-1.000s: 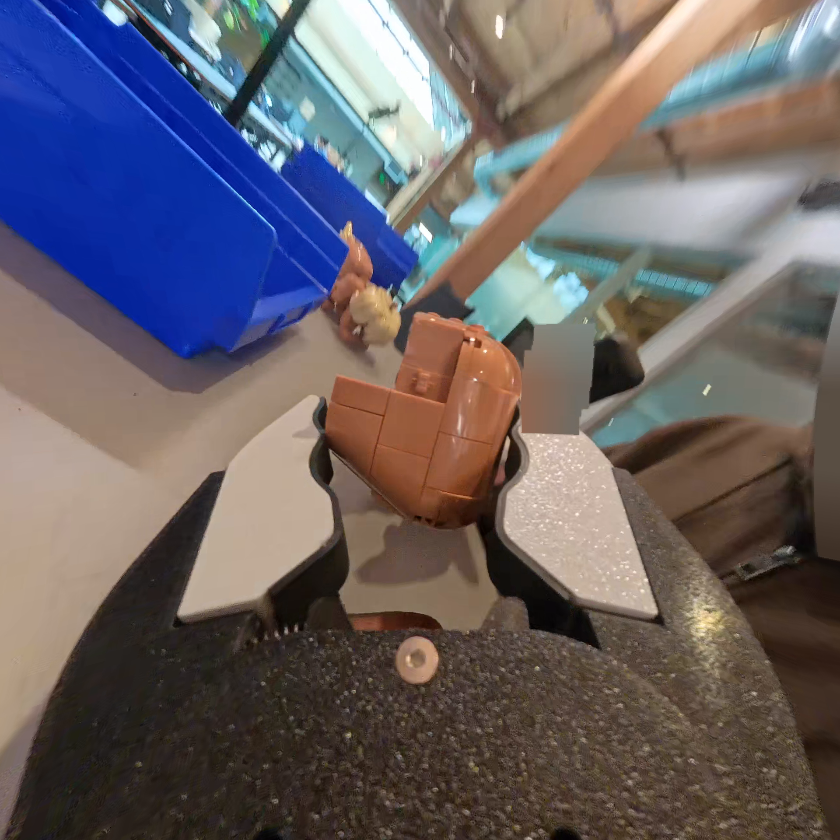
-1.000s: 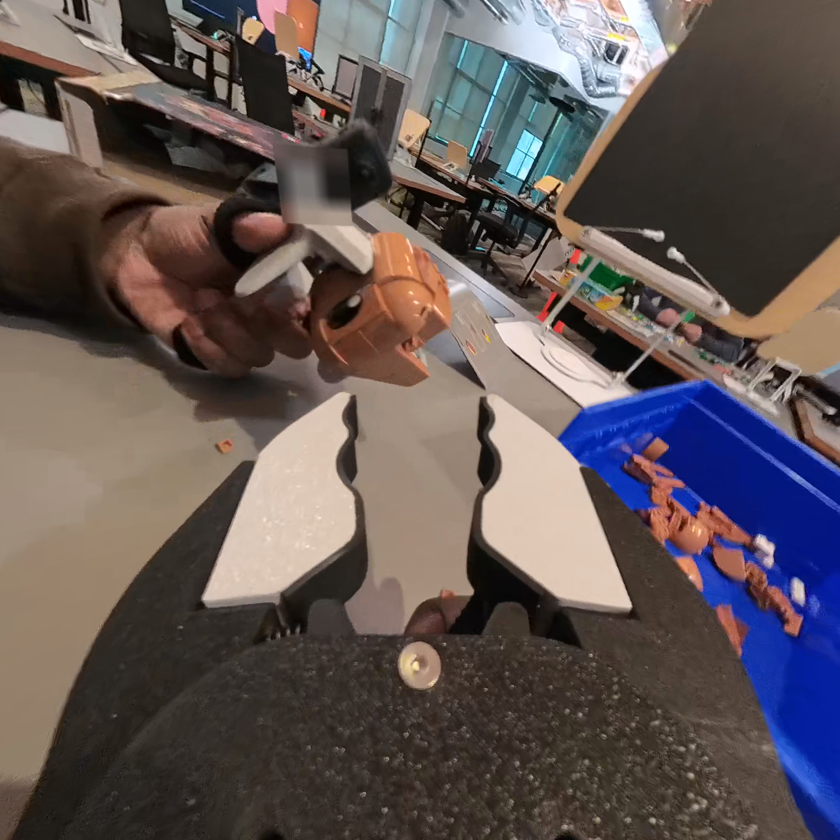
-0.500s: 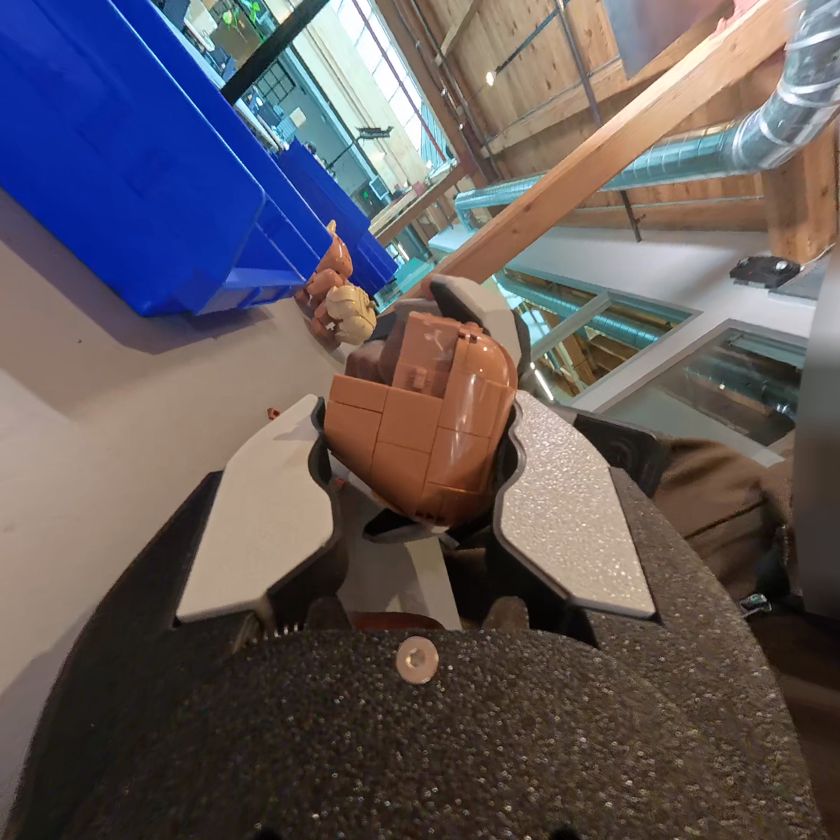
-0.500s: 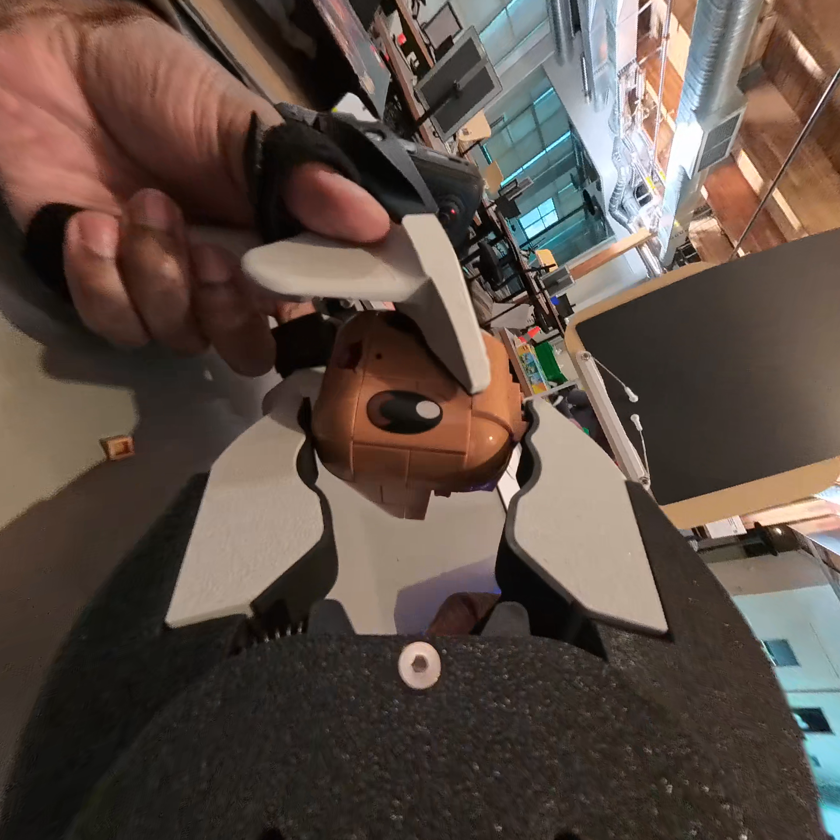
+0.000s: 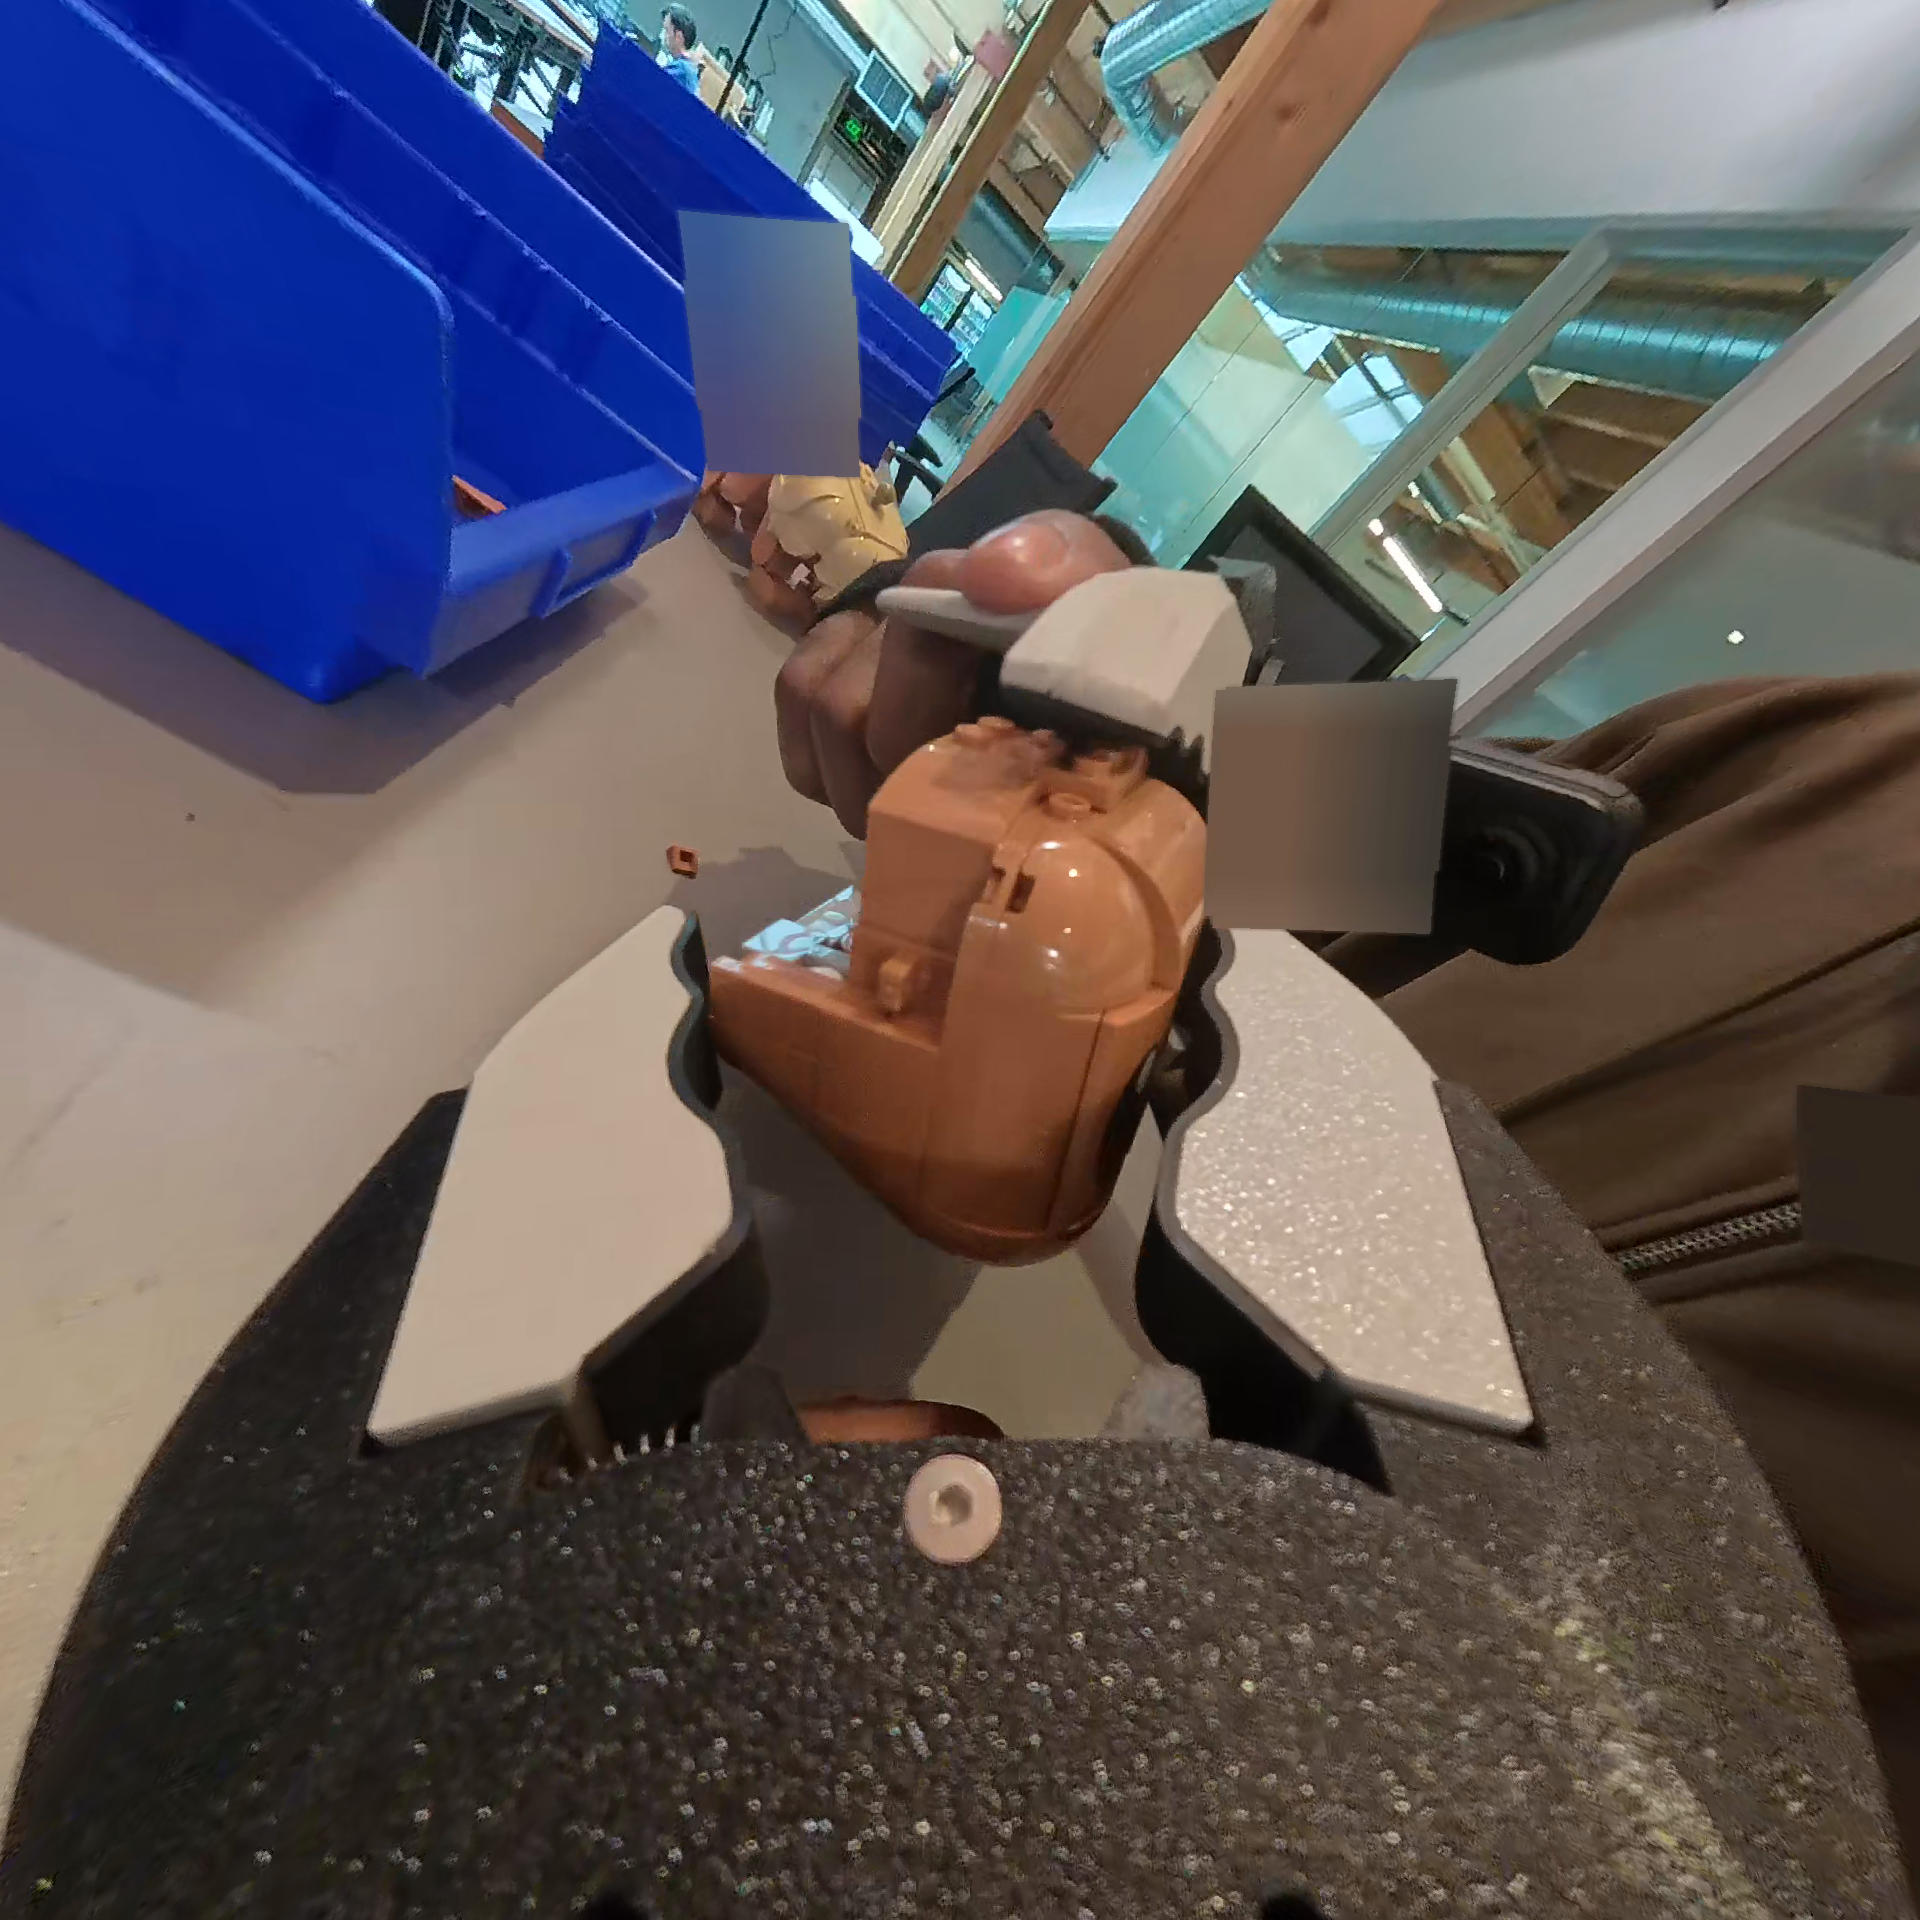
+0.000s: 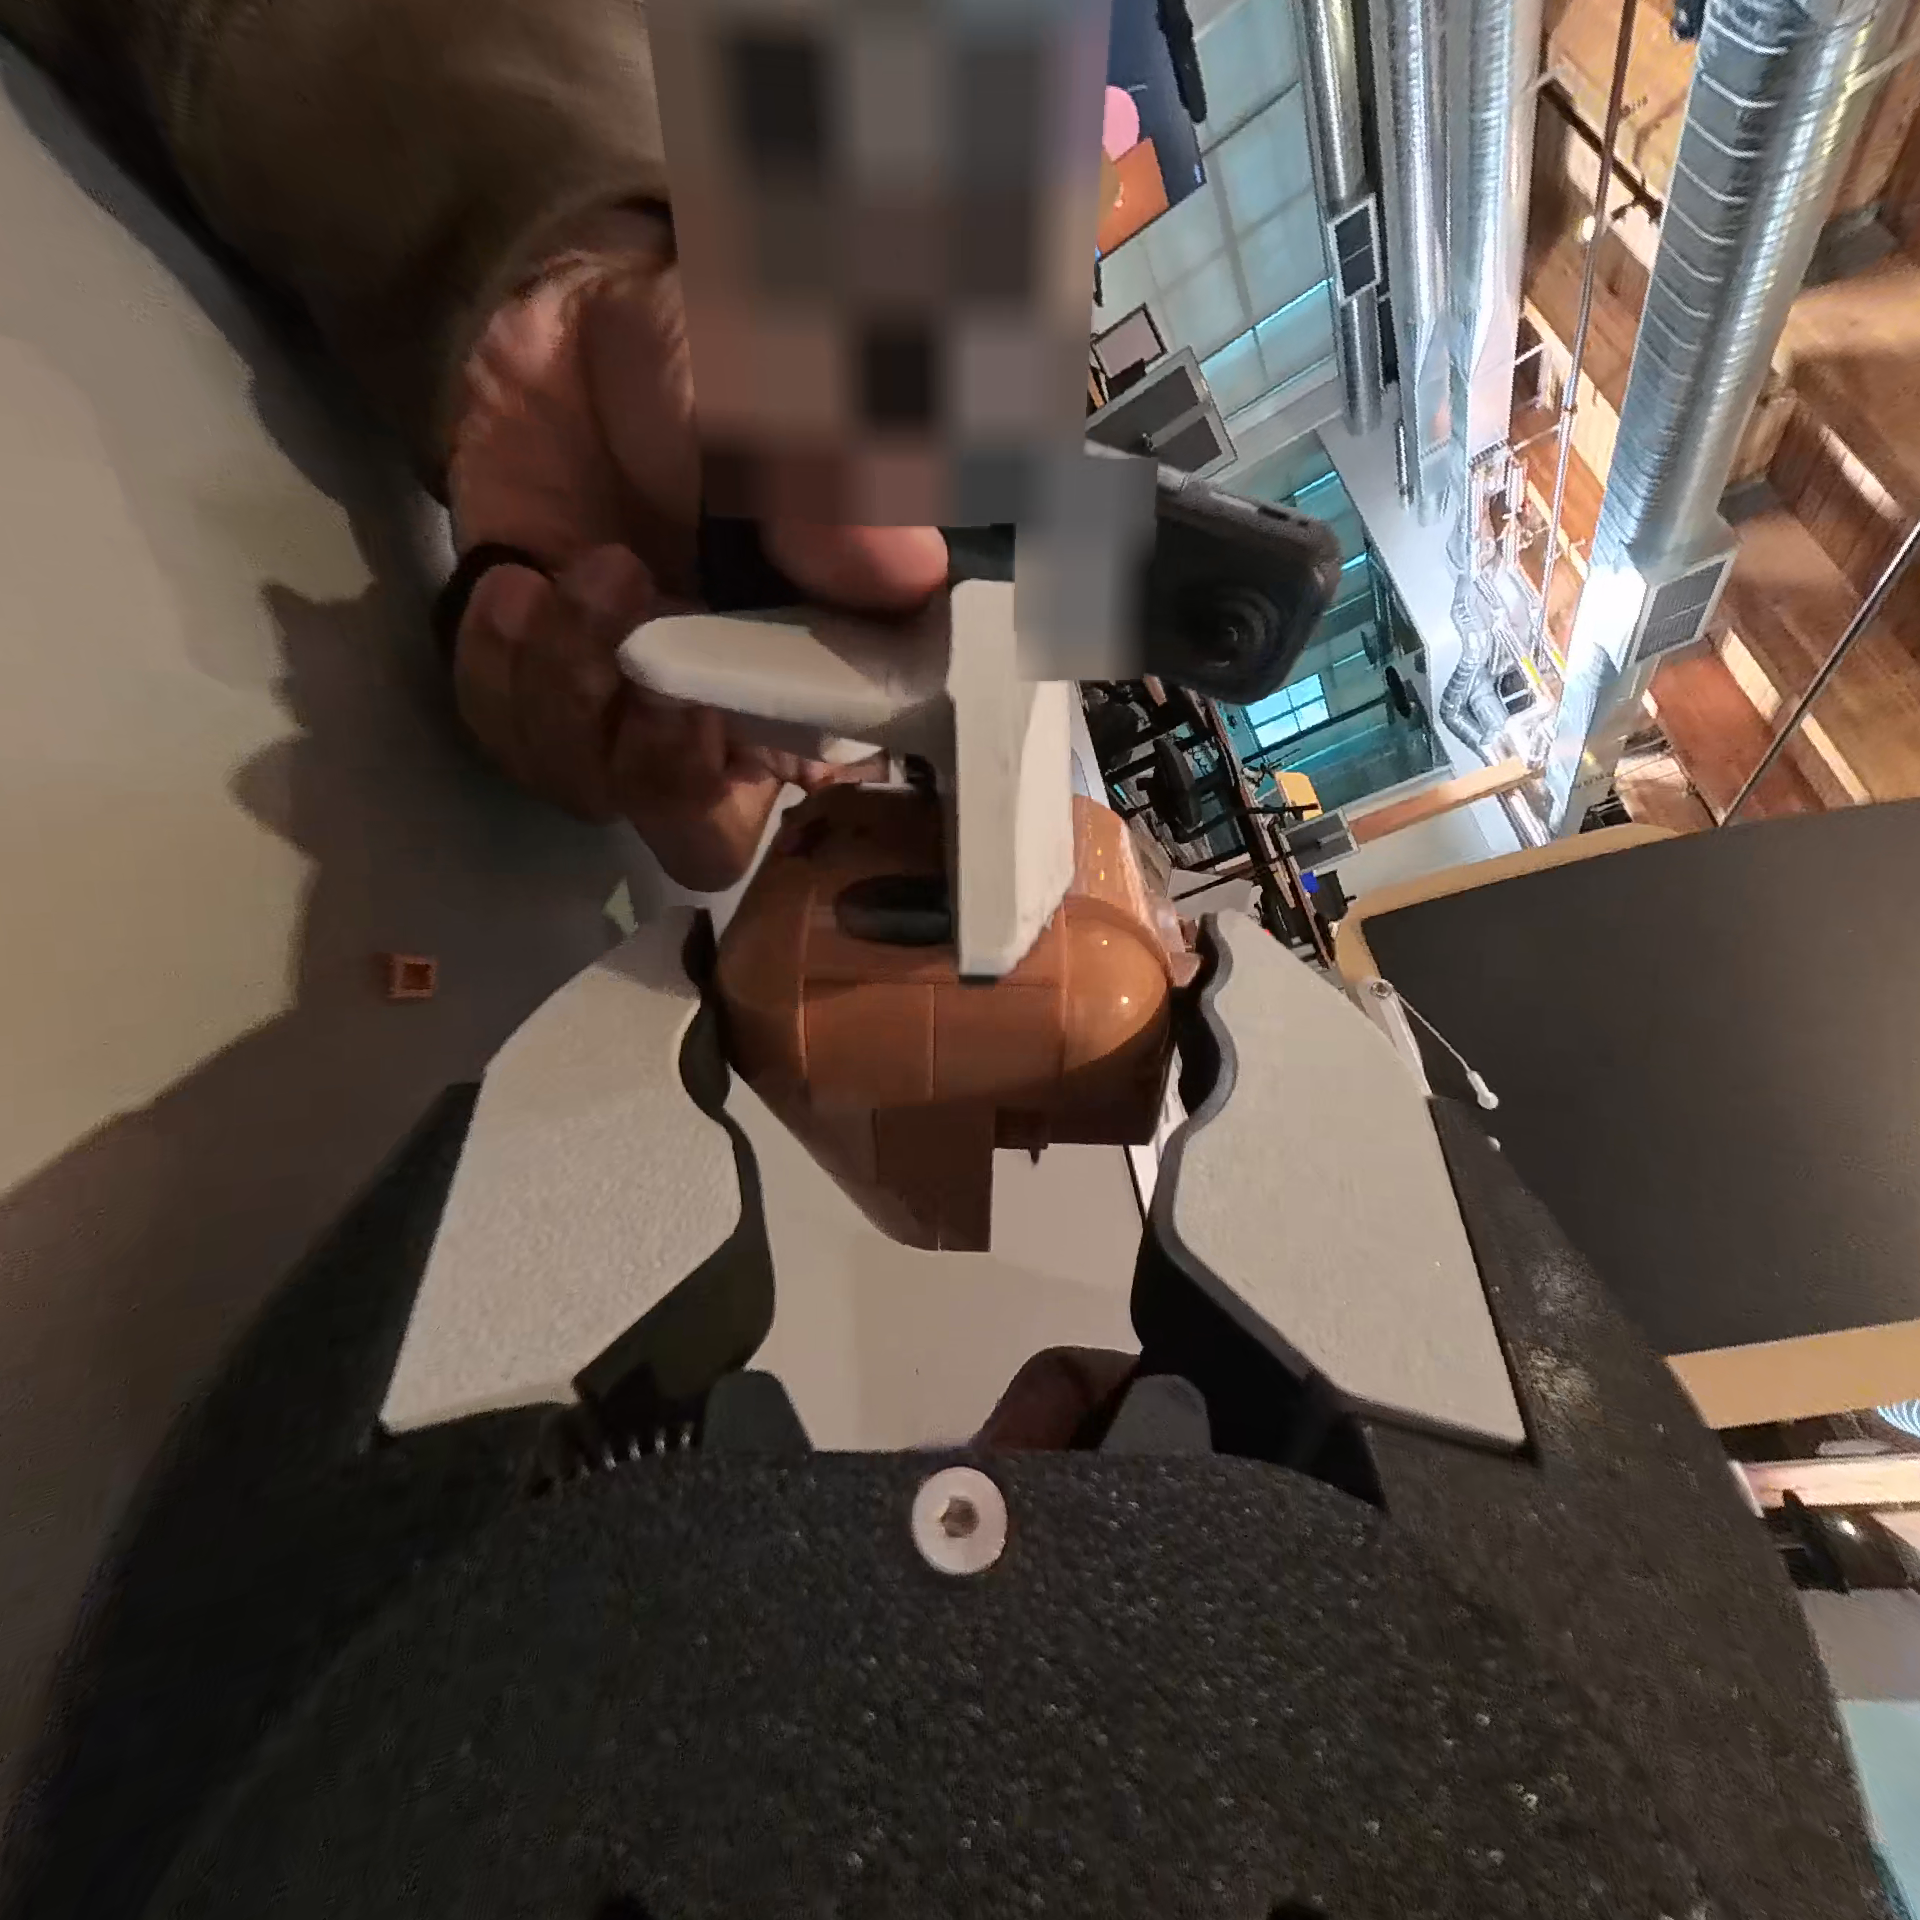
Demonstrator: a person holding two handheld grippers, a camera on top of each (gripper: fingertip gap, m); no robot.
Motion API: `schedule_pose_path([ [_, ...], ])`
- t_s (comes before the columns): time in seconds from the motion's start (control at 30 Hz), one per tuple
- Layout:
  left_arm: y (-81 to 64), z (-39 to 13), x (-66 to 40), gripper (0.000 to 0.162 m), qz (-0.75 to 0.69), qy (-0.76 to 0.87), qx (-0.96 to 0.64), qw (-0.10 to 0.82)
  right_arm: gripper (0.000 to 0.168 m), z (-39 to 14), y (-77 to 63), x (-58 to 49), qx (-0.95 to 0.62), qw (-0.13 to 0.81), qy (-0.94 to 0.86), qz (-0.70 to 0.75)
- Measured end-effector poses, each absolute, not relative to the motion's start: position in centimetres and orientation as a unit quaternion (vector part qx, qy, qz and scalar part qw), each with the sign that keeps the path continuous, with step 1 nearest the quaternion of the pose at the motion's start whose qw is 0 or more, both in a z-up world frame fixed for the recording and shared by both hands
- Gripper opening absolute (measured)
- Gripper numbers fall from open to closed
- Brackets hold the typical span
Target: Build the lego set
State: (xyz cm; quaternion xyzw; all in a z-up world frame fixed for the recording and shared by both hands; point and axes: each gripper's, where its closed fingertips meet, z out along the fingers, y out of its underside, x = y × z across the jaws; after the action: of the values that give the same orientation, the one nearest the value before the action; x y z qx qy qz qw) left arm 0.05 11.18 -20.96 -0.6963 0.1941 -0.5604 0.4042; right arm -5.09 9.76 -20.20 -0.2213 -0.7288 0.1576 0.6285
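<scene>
Since a second ago both grippers' jaws have closed onto the brown lego head (image 5: pixel 966 1039), gripping its sides.

We are looking along our left claw (image 5: pixel 951 1049): a speckled black foam-textured body, a pale screw (image 5: pixel 952 1519) sitting at its centre, and two light grey fingers (image 5: pixel 566 1195) edged with wavy black liners. Our right claw (image 6: pixel 945 1039) is showing the same build, with what may be a small spring (image 6: pixel 634 1439) peeking out at the finger base. We are wearing a brown sleeve (image 5: pixel 1683 1018) and a zipped jacket.
</scene>
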Motion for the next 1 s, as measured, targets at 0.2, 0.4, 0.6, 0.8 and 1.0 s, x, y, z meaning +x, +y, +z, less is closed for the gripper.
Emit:
schedule_pose_path([
  [0.2, 10.6, -20.4, 0.4, 0.088, -0.577, 0.212, -0.676, 0.406, 0.087, -19.5, 9.0, -4.9, -0.208, 0.630, -0.721, 0.201],
  [0.4, 9.9, -20.2, 1.0, 0.091, -0.617, 0.225, -0.657, 0.370, 0.086, -19.3, 8.0, -4.7, -0.195, 0.622, -0.720, 0.237],
  [0.6, 9.9, -19.6, 1.5, 0.097, -0.645, 0.224, -0.635, 0.362, 0.086, -19.1, 7.8, -4.7, -0.187, 0.628, -0.718, 0.235],
  [0.8, 10.6, -20.0, 1.7, 0.095, -0.574, 0.252, -0.650, 0.431, 0.086, -18.6, 8.3, -4.6, -0.191, 0.644, -0.705, 0.228],
  [1.0, 10.7, -20.1, 1.6, 0.094, -0.548, 0.253, -0.657, 0.451, 0.086, -18.7, 8.3, -4.6, -0.180, 0.659, -0.697, 0.218],
])
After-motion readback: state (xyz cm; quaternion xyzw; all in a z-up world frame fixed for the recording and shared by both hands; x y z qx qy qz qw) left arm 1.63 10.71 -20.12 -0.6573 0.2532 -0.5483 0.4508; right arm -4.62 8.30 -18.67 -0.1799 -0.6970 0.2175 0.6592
